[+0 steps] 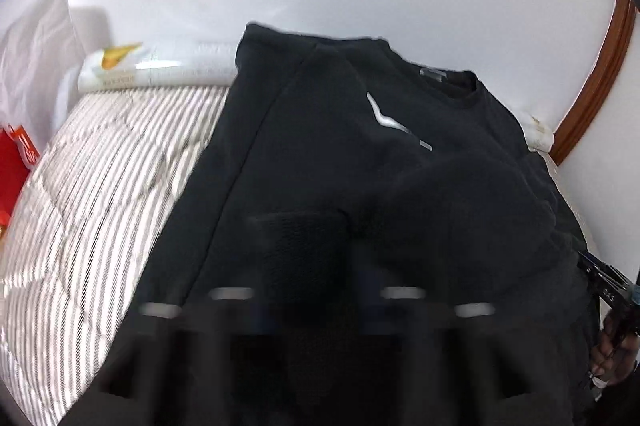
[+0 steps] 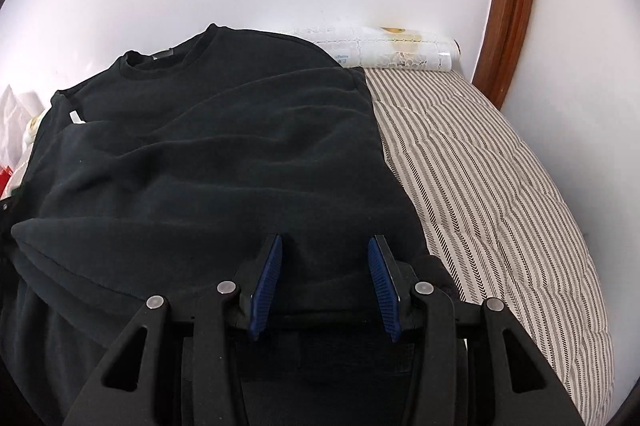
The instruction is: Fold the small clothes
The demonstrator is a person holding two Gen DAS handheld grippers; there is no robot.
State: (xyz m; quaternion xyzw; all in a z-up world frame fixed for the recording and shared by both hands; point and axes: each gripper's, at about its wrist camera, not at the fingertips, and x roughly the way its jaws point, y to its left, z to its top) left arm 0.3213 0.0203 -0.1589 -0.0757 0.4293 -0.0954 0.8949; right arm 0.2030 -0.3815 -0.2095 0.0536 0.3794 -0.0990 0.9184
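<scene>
L gripper reads closed, blurred at frame bottom, hold unclear. R gripper open over black sweatshirt hem; I risk dragging only top layer, fold skews.

Bright daylight, left view blurred, fisheye-warped edges

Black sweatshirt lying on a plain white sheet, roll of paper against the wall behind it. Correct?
Not quite. The black sweatshirt lies on a striped quilt, grey and white, not a plain white sheet; the right wrist view shows it clearly. The roll of paper does sit against the wall behind it.
</scene>
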